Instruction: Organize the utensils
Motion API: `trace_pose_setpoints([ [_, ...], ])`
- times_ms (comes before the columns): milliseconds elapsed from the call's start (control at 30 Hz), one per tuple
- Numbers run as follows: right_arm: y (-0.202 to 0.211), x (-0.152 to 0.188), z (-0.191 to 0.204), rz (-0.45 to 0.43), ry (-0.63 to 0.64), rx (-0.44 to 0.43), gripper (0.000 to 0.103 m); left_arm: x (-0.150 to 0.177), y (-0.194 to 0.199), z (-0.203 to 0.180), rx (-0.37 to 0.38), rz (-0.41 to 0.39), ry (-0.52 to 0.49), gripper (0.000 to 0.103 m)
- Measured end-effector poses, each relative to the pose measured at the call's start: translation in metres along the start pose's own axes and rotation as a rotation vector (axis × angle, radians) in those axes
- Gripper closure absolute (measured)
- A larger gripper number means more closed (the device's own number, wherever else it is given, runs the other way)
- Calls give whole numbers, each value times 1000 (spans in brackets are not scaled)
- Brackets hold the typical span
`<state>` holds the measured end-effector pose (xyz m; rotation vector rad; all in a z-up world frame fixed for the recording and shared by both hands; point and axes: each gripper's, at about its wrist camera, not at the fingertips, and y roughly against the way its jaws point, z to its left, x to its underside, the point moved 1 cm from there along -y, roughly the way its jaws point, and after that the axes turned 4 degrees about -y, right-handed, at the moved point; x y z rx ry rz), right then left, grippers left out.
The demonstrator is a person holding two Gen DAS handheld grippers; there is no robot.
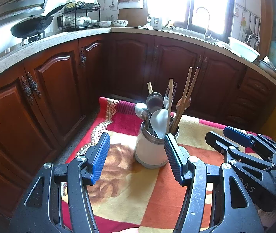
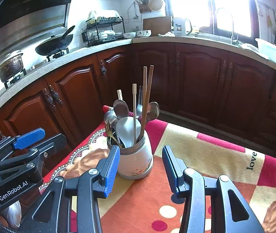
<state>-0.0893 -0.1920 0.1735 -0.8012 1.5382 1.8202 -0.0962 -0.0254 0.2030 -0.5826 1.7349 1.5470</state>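
A white utensil jar stands upright on a patterned blanket; it also shows in the right wrist view. It holds several spoons, a fork, a small gold fork and wooden chopsticks. My left gripper is open and empty, with the jar just beyond its fingertips. My right gripper is open and empty, its left fingertip close by the jar. Each gripper shows in the other's view, the right gripper and the left gripper.
The blanket covers a low table with an edge at the far side. Dark wooden cabinets run under an L-shaped counter with a wok, a pot, a dish rack, a kettle and a basin.
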Motion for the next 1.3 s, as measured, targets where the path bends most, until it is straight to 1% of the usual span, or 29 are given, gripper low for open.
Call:
trace_pose_setpoints([
  [733,-3,-2,8,2,15,-10,60,0,1,0,-13,-3,-5,45],
  [1167,-6,-1,10,10,16,-18,60,0,0,2,-8,-6,-8,45],
  [1300,-7,1,7,13,6,-34,60,1,1,2,-8,-17,-17,45],
])
